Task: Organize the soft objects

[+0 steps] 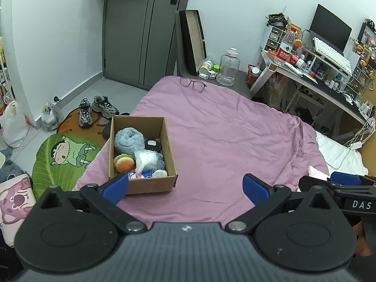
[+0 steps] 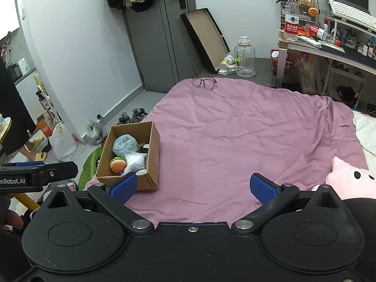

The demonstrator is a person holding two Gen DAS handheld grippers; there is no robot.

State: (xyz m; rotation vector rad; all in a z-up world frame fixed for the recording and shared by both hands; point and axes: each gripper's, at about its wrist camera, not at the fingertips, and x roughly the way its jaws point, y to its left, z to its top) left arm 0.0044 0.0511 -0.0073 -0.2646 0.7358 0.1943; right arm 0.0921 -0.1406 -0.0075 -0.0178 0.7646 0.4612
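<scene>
Hovering low over the pink bedspread (image 1: 223, 141), both grippers stand wide open and hold nothing. The left gripper (image 1: 185, 188) has the cardboard box (image 1: 168, 145) at about 11 o'clock, close in; its left finger overlaps the box's near corner in that view, contact not discernible. From the right gripper (image 2: 193, 186) the box sits at 10 o'clock, further off. The box's long axis runs roughly 12-to-6, away from the person. Inside: a grey-blue fuzzy roll (image 1: 129, 142) at the far end, a burger plush (image 1: 124, 163) at near left, a crinkly white plastic bag (image 1: 146, 161) in the middle, and small items along the near wall, too small to identify. One soft thing looks to be left out: a pink plush (image 2: 347, 178) at the right gripper's 3 o'clock, just beside its right finger, only partly visible. Judgement: the right gripper is the nearer one for that plush, then a carry across toward 10 o'clock. The bedspread is wrinkled and soft, so it will give under any press. Glasses (image 1: 193, 83) lie at 12 o'clock on the far edge, well clear. The room is tight: a door at 11, a cluttered desk (image 1: 329, 87) at 2.
</scene>
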